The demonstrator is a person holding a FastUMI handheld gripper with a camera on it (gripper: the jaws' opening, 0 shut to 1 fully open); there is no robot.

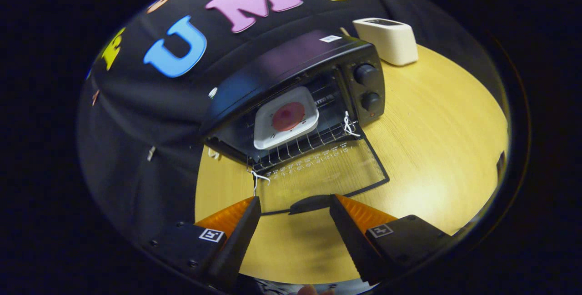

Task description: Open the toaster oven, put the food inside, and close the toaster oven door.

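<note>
Gripper view: orange-fingered gripper (294, 208) open around the black door handle (310, 204); white tray of red food (285, 123) inside the black toaster oven (291, 65); lifting the glass door (325, 172) shut likely follows.

Little legible writing was found. A small white rectangular sticker (330, 38) lay on the top of the black metal toaster oven (291, 67); its print was too small to read. A row of pale printed markings (313, 161) ran along the hinge edge of the lowered glass oven door (327, 174), blurred beyond reading. Each of the black gripper (295, 208) finger mounts carried a square black-and-white coded marker: one (212, 235) on the left mount, one (381, 230) on the right. These were machine patterns, not words. No readable marks were seen around the two round black control knobs (367, 87).
</note>
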